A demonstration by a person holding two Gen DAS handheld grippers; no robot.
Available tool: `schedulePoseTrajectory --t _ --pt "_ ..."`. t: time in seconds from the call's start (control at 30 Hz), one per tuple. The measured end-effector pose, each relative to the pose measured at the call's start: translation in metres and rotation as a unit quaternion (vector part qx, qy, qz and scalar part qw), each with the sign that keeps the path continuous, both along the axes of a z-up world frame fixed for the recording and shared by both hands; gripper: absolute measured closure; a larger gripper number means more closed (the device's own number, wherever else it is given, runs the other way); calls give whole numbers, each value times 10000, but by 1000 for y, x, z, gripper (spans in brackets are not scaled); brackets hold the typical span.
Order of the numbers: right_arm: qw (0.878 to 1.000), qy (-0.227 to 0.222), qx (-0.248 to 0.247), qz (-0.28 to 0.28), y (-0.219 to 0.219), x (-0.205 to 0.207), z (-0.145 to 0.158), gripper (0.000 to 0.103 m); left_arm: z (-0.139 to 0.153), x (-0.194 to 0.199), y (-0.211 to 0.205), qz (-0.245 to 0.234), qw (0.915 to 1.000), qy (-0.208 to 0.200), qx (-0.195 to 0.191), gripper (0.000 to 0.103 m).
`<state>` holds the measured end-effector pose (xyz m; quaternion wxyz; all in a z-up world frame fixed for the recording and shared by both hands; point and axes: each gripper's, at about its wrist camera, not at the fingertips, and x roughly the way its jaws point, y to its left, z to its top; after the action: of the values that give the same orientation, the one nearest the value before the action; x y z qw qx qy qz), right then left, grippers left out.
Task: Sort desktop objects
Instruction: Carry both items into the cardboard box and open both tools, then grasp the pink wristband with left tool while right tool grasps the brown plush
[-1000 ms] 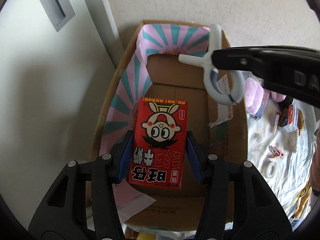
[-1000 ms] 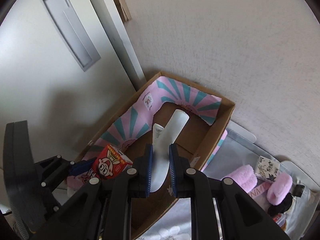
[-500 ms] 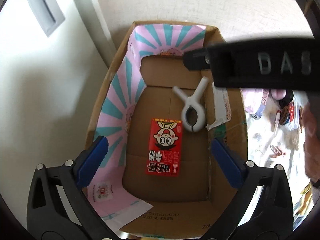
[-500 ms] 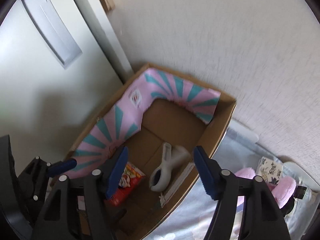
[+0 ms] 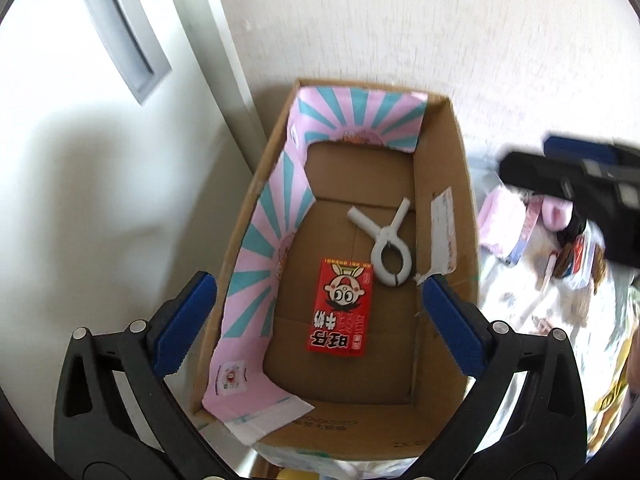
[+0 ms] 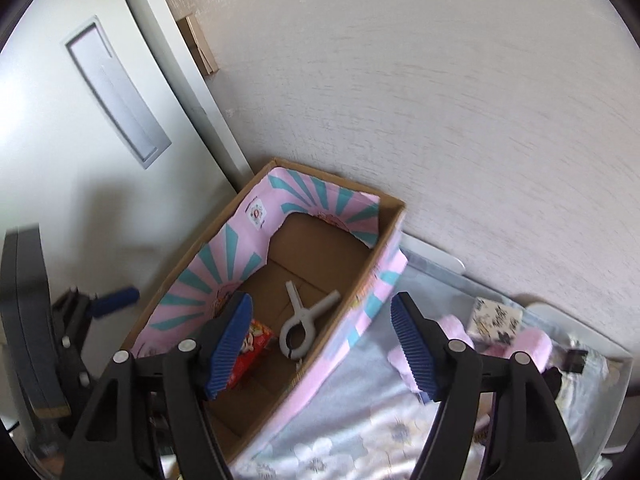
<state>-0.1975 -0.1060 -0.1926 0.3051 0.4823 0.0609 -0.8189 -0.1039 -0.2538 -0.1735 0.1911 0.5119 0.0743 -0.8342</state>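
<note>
Left to right: white door panel (image 5: 80,152) with a recessed grey handle (image 5: 120,32) at far left, textured wall (image 5: 400,20) behind. Left tongs (image 5: 320,320) spread wide, holding nothing, hovering above the cardboard box (image 5: 466,184); blue pads (image 5: 184,324) sit over the box's left and right walls in the left wrist view. Box is lined on its left and far walls with a pink-and-teal striped paper insert (image 5: 280,208). On the box floor: red snack carton (image 5: 342,316) lying flat, cartoon face up, near the middle; white clamp clip (image 5: 390,254) just beside its upper right corner, ring end toward the carton, two handles splayed toward the far wall; can't tell whether the two touch. Torn white label (image 5: 442,232) on the inside of the right wall. Right of the box, floral-print cloth (image 5: 532,304) covers the surface, with small clutter on it: pink fuzzy items (image 5: 556,216), a few packets, too blurred to name. Right tongs (image 6: 322,338) also wide apart and empty, above the box's right wall at the near end; in the right wrist view its left pad overlaps the carton (image 6: 252,346), and the clip (image 6: 300,326) shows between the pads. Same view: cloth (image 6: 360,412), pink items (image 6: 528,348) and a black-and-white patterned card (image 6: 496,316) to the right, against the wall.
</note>
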Motion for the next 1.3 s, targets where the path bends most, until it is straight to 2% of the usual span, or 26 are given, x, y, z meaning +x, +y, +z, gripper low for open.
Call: schedulePoseTrajectory --t 0.2,0.37,0.57,0.7,0.83,1.0,1.17,1.3 --pt "9998 62 -104 157 35 24 21 35 25 19 32 310 9992 239 72 0" --pt "9997 195 -32 169 57 32 30 34 28 17 56 279 9989 293 239 0" --pt "9978 509 18 -416 96 38 55 34 29 -1 71 -174 9983 316 468 0" --pt "9933 593 11 -993 132 43 58 27 26 -14 78 -401 9974 336 488 0" --pt "9849 422 11 -1679 180 52 44 27 13 -25 92 -667 9954 205 656 0" --pt "9766 139 286 -2129 229 69 10 27 0 -31 124 -946 9948 22 363 0" --pt "9750 -175 474 -2163 250 74 -25 27 -14 -39 147 -1118 9930 54 378 0" --pt "9759 -367 428 -2107 247 70 -43 27 -23 -60 157 -1263 9919 -10 123 0"
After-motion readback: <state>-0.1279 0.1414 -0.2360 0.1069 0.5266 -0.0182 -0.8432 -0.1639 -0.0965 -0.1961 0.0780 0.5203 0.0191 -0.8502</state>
